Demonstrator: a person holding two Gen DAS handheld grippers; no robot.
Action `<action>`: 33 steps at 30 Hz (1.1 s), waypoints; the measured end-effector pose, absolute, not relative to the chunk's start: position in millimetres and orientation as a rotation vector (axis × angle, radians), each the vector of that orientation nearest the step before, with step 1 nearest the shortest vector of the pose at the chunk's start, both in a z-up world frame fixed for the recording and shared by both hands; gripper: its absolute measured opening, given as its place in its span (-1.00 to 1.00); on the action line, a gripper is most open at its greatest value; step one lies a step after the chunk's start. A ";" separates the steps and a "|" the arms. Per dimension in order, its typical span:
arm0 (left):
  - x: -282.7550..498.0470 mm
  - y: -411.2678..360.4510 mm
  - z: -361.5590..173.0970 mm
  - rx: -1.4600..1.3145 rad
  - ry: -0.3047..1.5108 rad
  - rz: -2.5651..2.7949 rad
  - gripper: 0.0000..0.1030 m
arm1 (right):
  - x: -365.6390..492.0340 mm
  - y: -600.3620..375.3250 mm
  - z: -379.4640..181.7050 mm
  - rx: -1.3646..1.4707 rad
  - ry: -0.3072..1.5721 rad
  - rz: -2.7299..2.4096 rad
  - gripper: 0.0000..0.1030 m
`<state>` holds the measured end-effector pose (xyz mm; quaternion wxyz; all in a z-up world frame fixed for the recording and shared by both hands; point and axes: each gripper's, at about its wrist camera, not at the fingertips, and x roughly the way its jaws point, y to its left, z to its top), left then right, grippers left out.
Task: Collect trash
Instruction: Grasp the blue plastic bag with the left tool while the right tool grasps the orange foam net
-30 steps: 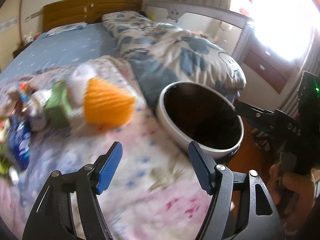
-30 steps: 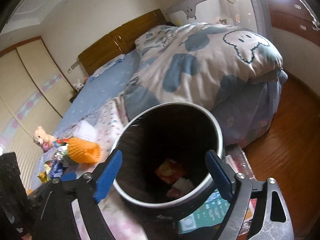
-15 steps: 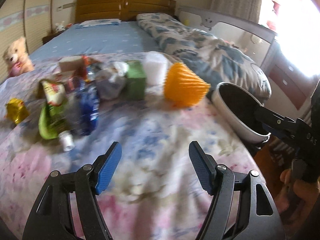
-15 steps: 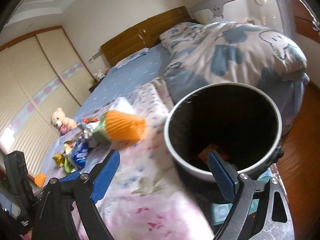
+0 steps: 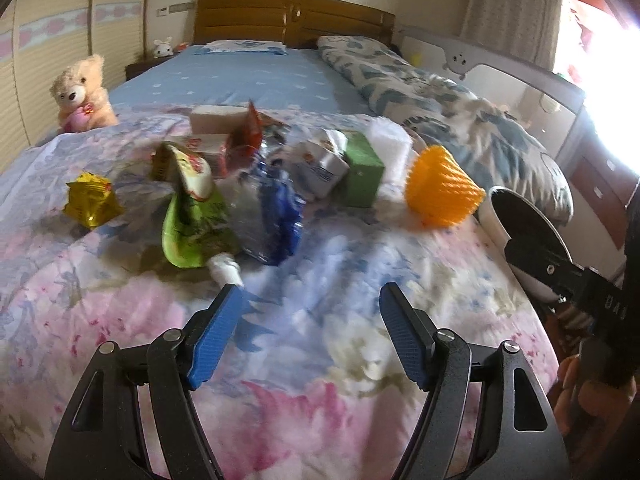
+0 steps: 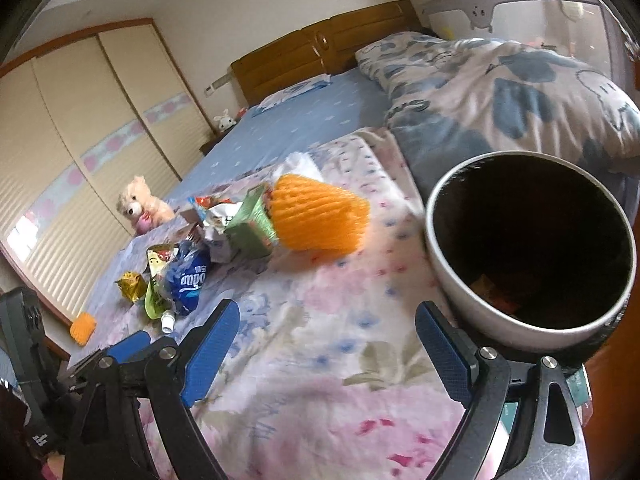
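The left gripper point(image 5: 310, 332), jaws open and empty, has swung from the bin point(image 6: 528, 248) to the litter point(image 5: 248, 192) mid-bed, so another pickup seems next; the right gripper point(image 6: 326, 346) is open too.

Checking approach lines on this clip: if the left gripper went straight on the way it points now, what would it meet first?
Probably the bedspread itself, since the open left gripper angles down at bare fabric. Skimming above it, the blue wrapper in the trash pile lies nearest that line, with the green pouch just left; depth is unclear.
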<state>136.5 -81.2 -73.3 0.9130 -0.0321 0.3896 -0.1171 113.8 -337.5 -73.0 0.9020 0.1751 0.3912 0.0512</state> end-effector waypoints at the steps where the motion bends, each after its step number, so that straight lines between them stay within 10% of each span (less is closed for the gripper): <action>1: 139.3 -78.4 -72.3 -0.067 0.800 -0.231 0.43 | 116.8 -334.4 -73.5 0.359 0.807 0.109 0.76; 24: 203.3 -79.3 -74.8 0.001 0.831 -0.130 0.43 | 190.8 -307.4 -90.8 0.253 0.817 0.056 0.74; 31: 206.2 -83.6 -79.1 -0.007 0.847 -0.178 -0.43 | 199.3 -316.0 -103.9 0.286 0.873 0.052 -0.51; 33: 204.3 -82.1 -78.3 -0.023 0.844 -0.195 -0.48 | 196.7 -316.5 -101.7 0.286 0.859 0.059 -0.53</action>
